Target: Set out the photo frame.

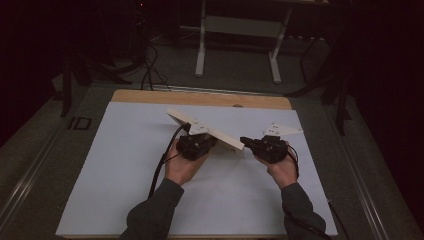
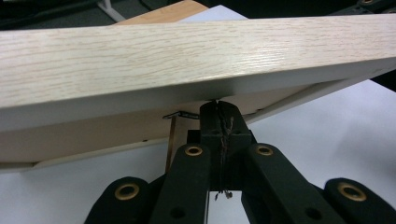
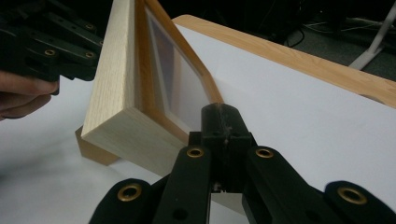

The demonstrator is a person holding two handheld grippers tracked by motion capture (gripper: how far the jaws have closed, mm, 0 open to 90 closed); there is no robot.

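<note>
Two tools: left tool [image 1: 212, 142] and right tool [image 1: 246, 142] meet at a frame [image 1: 220, 136] over the counter [image 1: 120, 165].
Frame: light wood, held tilted above the white sheet, one corner near the sheet, between the two hands.
Left tool: jaws together at the frame's back edge; whether they pinch anything there I cannot tell.
Right tool: jaws together, tips against the frame's lower rim.
High view: both forearms, sleeves, grey plates on the tools.
Left gripper view: frame's [image 2: 187, 56] broad wood-grain side and a small metal clip on its back.
Right gripper view: frame's [image 3: 116, 93] glazed front, and the left hand [image 3: 21, 95] behind it.
</note>
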